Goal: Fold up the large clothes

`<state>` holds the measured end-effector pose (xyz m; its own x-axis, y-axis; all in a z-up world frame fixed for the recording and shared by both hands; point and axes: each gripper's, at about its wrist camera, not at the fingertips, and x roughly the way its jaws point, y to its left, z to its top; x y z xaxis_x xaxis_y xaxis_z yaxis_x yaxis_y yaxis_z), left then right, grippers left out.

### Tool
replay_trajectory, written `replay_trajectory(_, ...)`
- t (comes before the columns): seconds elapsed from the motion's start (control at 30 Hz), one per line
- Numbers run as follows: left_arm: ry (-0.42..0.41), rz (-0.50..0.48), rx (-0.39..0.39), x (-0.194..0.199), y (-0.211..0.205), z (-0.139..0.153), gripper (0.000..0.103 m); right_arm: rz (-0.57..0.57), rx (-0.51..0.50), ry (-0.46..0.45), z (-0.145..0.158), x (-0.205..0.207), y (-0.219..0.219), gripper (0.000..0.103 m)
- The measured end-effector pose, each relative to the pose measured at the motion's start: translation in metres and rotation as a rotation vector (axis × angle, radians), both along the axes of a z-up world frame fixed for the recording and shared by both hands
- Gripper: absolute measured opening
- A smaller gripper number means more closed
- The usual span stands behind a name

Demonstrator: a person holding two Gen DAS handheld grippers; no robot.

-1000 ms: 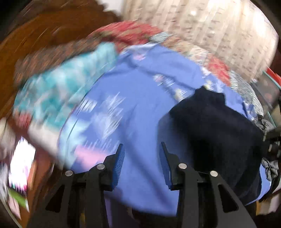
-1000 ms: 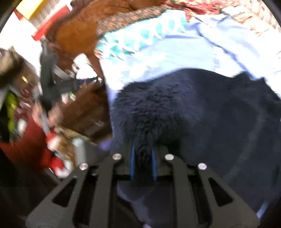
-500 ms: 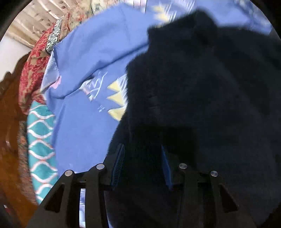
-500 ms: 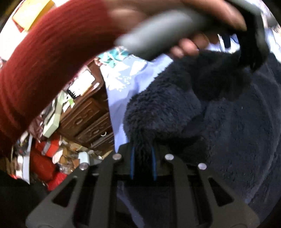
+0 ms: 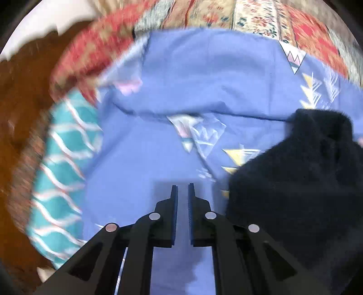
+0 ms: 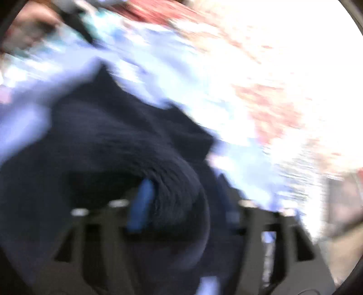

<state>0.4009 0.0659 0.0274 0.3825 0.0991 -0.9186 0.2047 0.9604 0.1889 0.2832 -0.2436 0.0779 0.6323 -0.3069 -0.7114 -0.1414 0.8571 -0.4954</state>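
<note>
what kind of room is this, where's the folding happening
Most likely a bedroom. The dark fleece garment lies on a blue printed sheet spread over a patterned quilt, with what looks like a carved wooden headboard at the left.

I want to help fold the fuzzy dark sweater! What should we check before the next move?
1. Left gripper free to grab: ok. Its fingers are nearly together with nothing between them, over the blue bedsheet.
2. Right gripper has the dark fleece garment: cannot tell. Fleece bunches between its fingers, but the right wrist view is badly blurred and the fingers look apart.
3. Garment within the left gripper's reach: ok. It lies on the sheet just to the right of the fingers.
4. Garment lying flat: not ok. It is bunched and humped.
5. Room to spread it: ok. Bare sheet shows ahead, short of the teal patterned cloth.
</note>
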Motion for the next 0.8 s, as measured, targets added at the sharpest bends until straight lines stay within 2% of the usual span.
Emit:
replay_trajectory(0.03, 0.038, 0.025, -0.061, -0.001, 0.004, -0.006, 0.032, -0.065, 0.148, 0.046, -0.008, 0.004, -0.022, 0.065)
replay_trajectory(0.07, 0.042, 0.033, -0.089, -0.002, 0.007, -0.008, 0.032, -0.099, 0.296, 0.064, -0.011, 0.003, -0.039, 0.065)
replay_trajectory(0.1, 0.033, 0.025, -0.109, -0.007, 0.01, -0.01, 0.032, -0.147, 0.508, 0.065, -0.017, -0.004, -0.063, 0.066)
replay_trajectory(0.17, 0.02, -0.018, -0.146, -0.026, 0.012, -0.017, 0.033, -0.222, 0.63, 0.019, -0.027, -0.02, -0.085, 0.07)
replay_trajectory(0.27, 0.094, -0.022, -0.294, -0.042, 0.019, -0.037, 0.039, -0.349, 0.717, -0.073, -0.04, -0.041, -0.119, 0.07)
replay_trajectory(0.37, 0.158, -0.03, -0.411, -0.056, 0.019, -0.06, 0.047, -0.429, 0.909, -0.074, -0.058, -0.045, -0.146, 0.07)
replay_trajectory(0.43, 0.154, -0.049, -0.434, -0.063, 0.009, -0.071, 0.05, -0.477, 1.029, -0.059, -0.077, -0.041, -0.156, 0.07)
replay_trajectory(0.5, 0.122, -0.043, -0.404, -0.066, -0.002, -0.08, 0.05, -0.491, 1.108, -0.038, -0.088, -0.026, -0.157, 0.07)
replay_trajectory(0.53, 0.111, -0.034, -0.398, -0.068, -0.006, -0.083, 0.05, -0.494, 1.121, -0.024, -0.093, -0.019, -0.153, 0.063)
replay_trajectory(0.57, 0.103, -0.026, -0.39, -0.068, -0.009, -0.085, 0.05, -0.481, 1.14, 0.017, -0.1, -0.005, -0.147, 0.052)
replay_trajectory(0.6, 0.099, -0.013, -0.368, -0.067, -0.011, -0.089, 0.05, -0.465, 1.146, 0.05, -0.104, 0.004, -0.141, 0.016)
replay_trajectory(0.63, 0.091, 0.004, -0.328, -0.068, -0.014, -0.094, 0.049, -0.45, 1.111, 0.072, -0.103, 0.01, -0.134, 0.005)
replay_trajectory(0.7, 0.083, 0.013, -0.286, -0.067, -0.013, -0.097, 0.046, -0.429, 0.939, 0.004, -0.08, 0.013, -0.123, 0.005)
replay_trajectory(0.73, 0.076, 0.016, -0.271, -0.069, -0.012, -0.098, 0.046, -0.463, 0.822, -0.034, -0.071, 0.013, -0.126, 0.005)
replay_trajectory(0.77, 0.07, 0.016, -0.255, -0.069, -0.01, -0.098, 0.046, -0.53, 0.636, -0.072, -0.065, 0.012, -0.132, 0.005)
replay_trajectory(0.8, 0.064, 0.017, -0.226, -0.07, -0.011, -0.099, 0.046, -0.57, 0.561, -0.08, -0.066, 0.01, -0.14, 0.008)
